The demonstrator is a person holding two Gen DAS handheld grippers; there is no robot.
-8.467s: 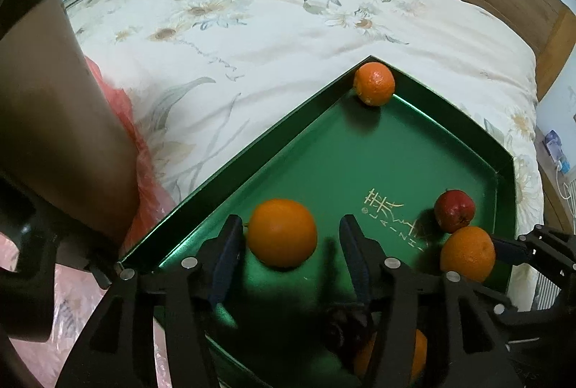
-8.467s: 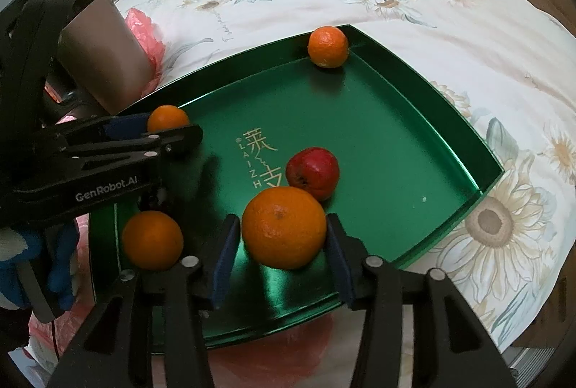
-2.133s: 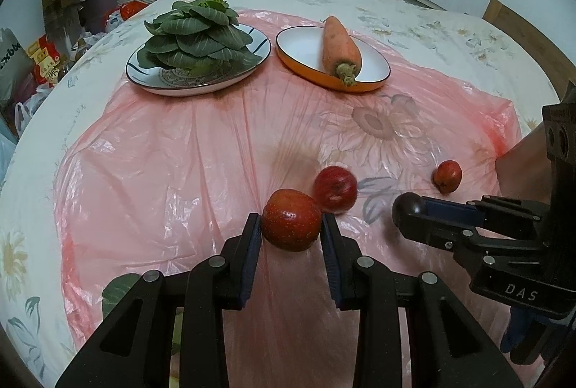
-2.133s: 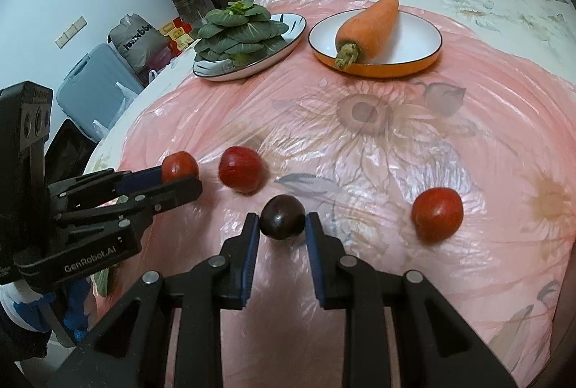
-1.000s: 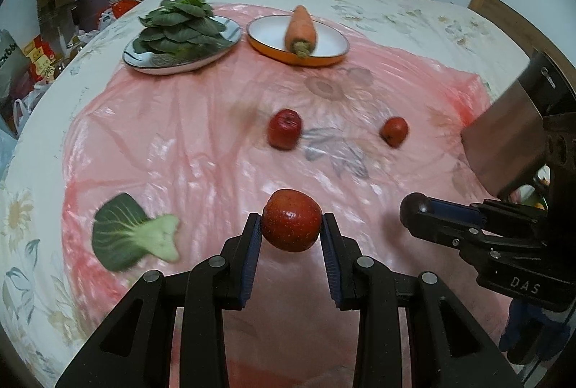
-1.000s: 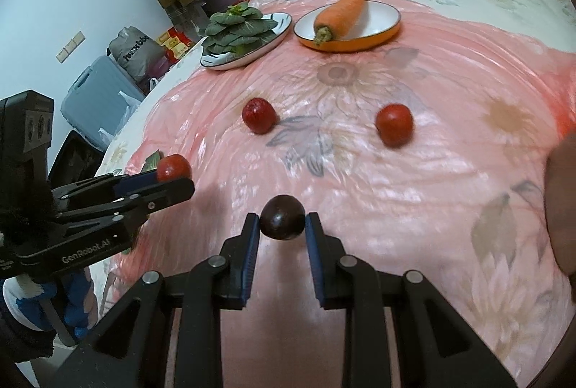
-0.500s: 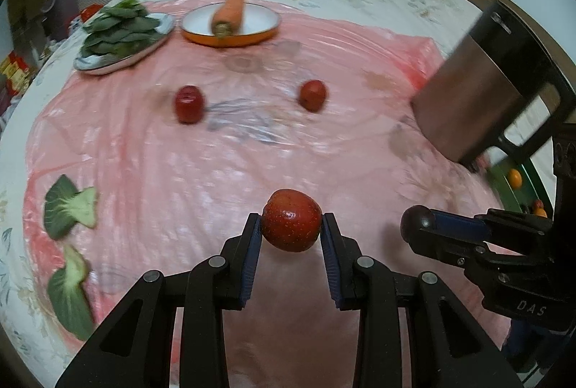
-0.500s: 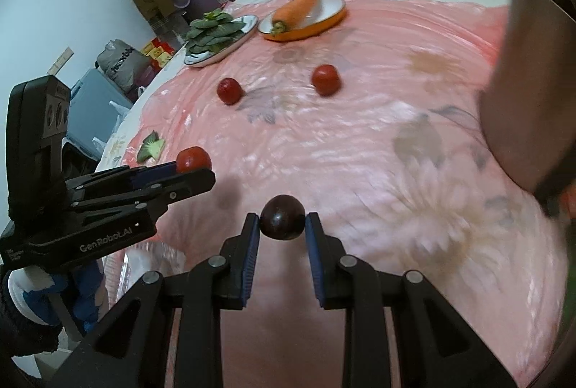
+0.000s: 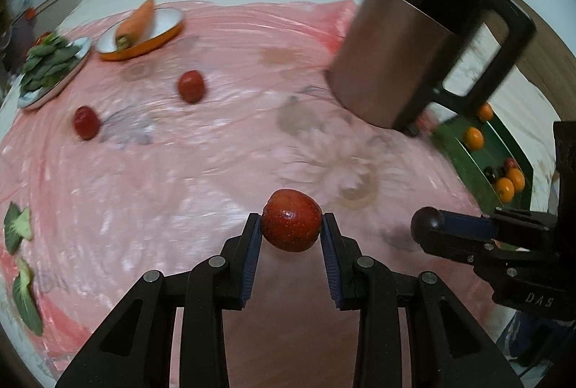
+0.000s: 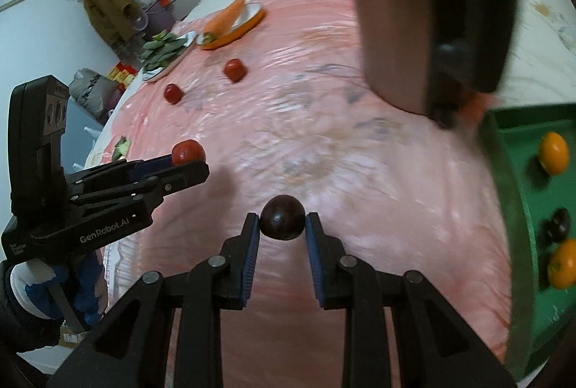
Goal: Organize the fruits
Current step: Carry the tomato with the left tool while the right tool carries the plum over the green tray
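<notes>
My left gripper (image 9: 291, 229) is shut on a red apple (image 9: 291, 221) and holds it above the pink plastic sheet (image 9: 216, 157); it also shows in the right wrist view (image 10: 189, 157). My right gripper (image 10: 282, 224) is shut on a dark plum (image 10: 282, 217); it shows at the right of the left wrist view (image 9: 428, 226). The green tray (image 10: 504, 179) lies at the right with oranges (image 10: 553, 152) and a dark fruit (image 10: 557, 224) in it. Two red fruits (image 9: 191, 86) (image 9: 85, 122) lie on the sheet far left.
A metal kettle (image 9: 403, 38) with a black handle stands between the sheet and the tray (image 9: 468, 168). A carrot on an orange plate (image 9: 138, 27) and a plate of greens (image 9: 48, 63) sit at the far left. Loose green leaves (image 9: 16, 226) lie on the left edge.
Both grippers have swung right with their fruits still held. The kettle and green tray have come into closer view; the plates and loose red fruits have slid away to the left.
</notes>
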